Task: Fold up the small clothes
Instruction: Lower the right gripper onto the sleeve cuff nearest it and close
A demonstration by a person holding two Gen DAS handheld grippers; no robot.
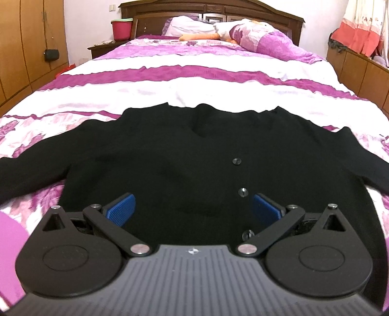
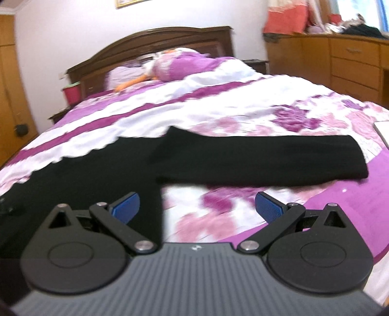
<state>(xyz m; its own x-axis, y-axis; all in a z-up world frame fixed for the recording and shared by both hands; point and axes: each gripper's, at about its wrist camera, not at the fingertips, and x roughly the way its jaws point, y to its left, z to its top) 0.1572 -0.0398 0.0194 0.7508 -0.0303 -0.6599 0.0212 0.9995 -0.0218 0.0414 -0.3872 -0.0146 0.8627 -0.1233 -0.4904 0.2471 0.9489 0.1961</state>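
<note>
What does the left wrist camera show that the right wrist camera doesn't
Only the left wrist view shows the black cardigan's V-neck and its row of buttons, with the open left gripper over its lower front. Only the right wrist view shows the full right sleeve stretched flat to its cuff, the wooden drawers, and the open right gripper over the garment's side edge and bare bedspread. Both show the purple-and-white bedspread, the dark headboard and the red bucket.
</note>
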